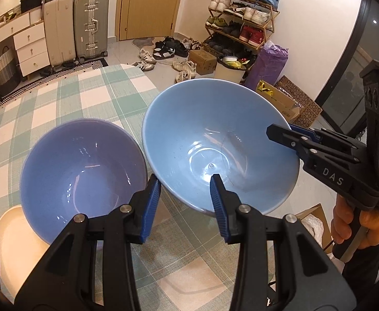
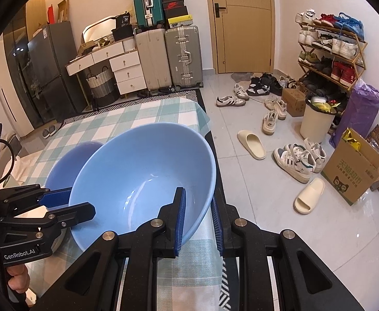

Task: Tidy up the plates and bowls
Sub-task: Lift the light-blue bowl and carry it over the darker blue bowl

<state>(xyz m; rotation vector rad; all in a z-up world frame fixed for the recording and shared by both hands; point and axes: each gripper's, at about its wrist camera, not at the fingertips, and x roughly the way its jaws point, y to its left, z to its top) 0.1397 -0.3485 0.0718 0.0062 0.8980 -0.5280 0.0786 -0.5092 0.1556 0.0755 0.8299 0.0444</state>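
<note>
Both grippers hold one light blue bowl (image 1: 215,140) by its rim above the checked surface (image 1: 67,108).

The left gripper (image 1: 185,194) jaws clamp the near rim, the right gripper (image 2: 198,217) jaws the opposite side; the bowl tilts, seemingly just clear of the periwinkle bowl (image 1: 83,171) beside a cream plate (image 1: 15,243).

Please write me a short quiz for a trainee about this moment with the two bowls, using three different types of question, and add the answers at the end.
1. True or false: only one gripper holds the light blue bowl.
2. Which thing is next to the light blue bowl, over the checked tablecloth? A: a violet-blue bowl. B: a red cup. C: a frying pan.
3. Short answer: which part of the light blue bowl does the right gripper pinch?

Key
1. False: the left gripper and the right gripper both hold it, at opposite sides.
2. A.
3. The rim.
</note>
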